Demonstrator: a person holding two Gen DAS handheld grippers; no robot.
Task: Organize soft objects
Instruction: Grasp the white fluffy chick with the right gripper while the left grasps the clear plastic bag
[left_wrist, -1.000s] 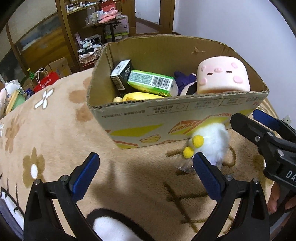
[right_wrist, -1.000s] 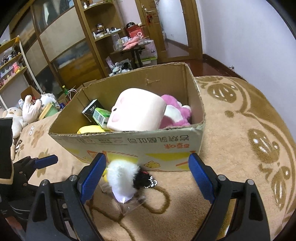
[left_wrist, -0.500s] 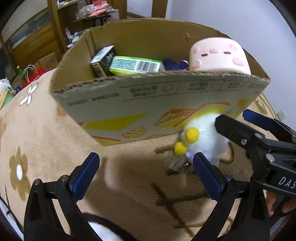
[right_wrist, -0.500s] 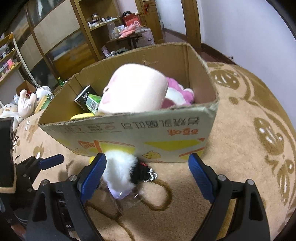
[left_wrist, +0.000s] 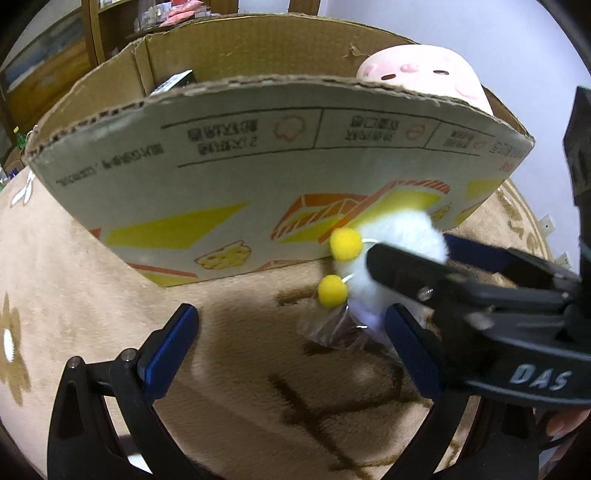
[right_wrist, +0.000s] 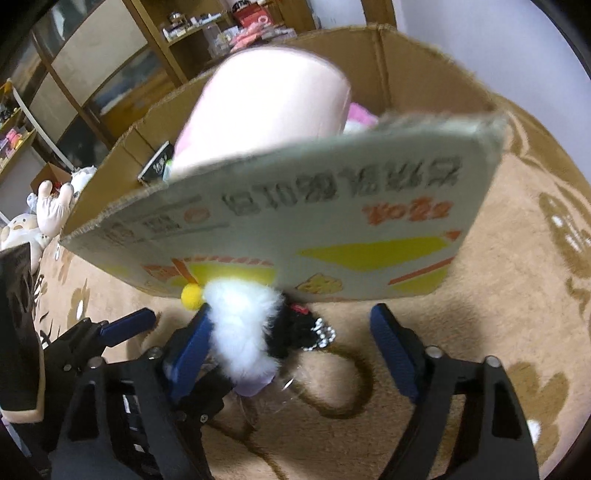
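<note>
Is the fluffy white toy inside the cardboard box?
No, the fluffy white toy lies on the blanket outside the cardboard box.

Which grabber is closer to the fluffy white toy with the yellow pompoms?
Right. The right gripper has the fluffy white toy between its open fingers; the left gripper sits beside it, to its left.

white plush (left_wrist: 399, 240), yellow pompoms | pink toy (right_wrist: 266, 107) | tan rug (left_wrist: 240, 369)

Fluffy white plush toy (left_wrist: 397, 243) with two yellow pompoms (left_wrist: 345, 243) and a black part, lying on crinkled clear wrap against the cardboard box (left_wrist: 236, 177).
</note>
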